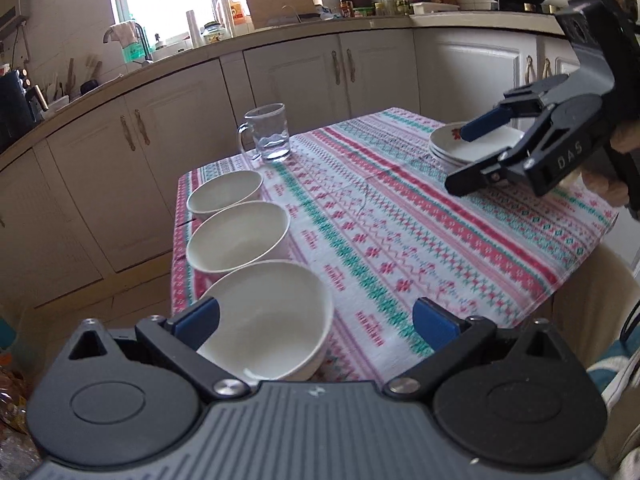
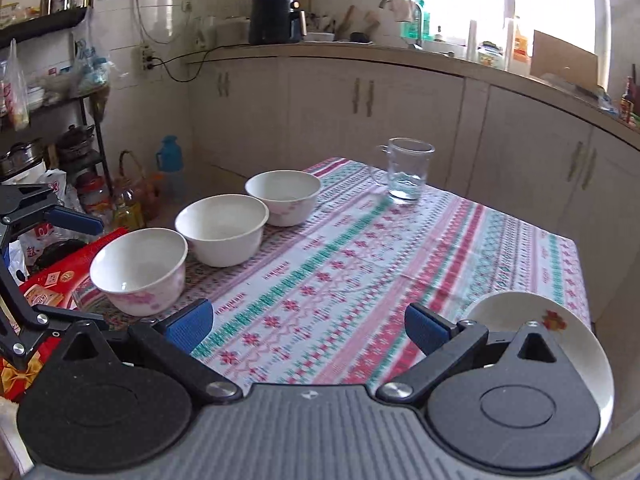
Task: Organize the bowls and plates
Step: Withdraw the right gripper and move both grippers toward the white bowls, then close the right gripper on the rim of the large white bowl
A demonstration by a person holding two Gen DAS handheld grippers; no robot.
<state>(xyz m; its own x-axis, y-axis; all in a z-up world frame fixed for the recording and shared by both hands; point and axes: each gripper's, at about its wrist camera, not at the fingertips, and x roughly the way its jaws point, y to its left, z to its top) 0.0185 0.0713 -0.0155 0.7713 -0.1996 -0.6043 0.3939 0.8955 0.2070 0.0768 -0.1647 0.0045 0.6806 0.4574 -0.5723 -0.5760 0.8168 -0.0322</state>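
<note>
A small table (image 1: 460, 248) under a striped pink, green and white cloth carries everything here. Along its left edge three white bowls stand in a row, touching or nearly touching rim to rim. In the left wrist view the nearest bowl (image 1: 272, 320) sits at about 6 o'clock, the middle bowl (image 1: 240, 236) beyond it, and the far bowl (image 1: 226, 194) toward 10 o'clock. Past the far bowl, near the table's back corner, stands a clear glass mug (image 1: 269, 133) with a little water in it, handle turned left.

The left gripper (image 1: 316, 320) hangs low over the near edge with its jaws spread wide and nothing between them; its left blue pad overlaps the near bowl's rim in the picture, but whether it touches cannot be told.

At 2 o'clock in the same view a stack of white plates (image 1: 472, 148) rests near the table's right edge, the top one bearing a red flower print. The right gripper (image 1: 466, 160) is held over that stack, jaws wide apart and empty. In the right wrist view the top plate (image 2: 532, 320) shows at 4 o'clock, partly hidden beneath the gripper body.
</note>
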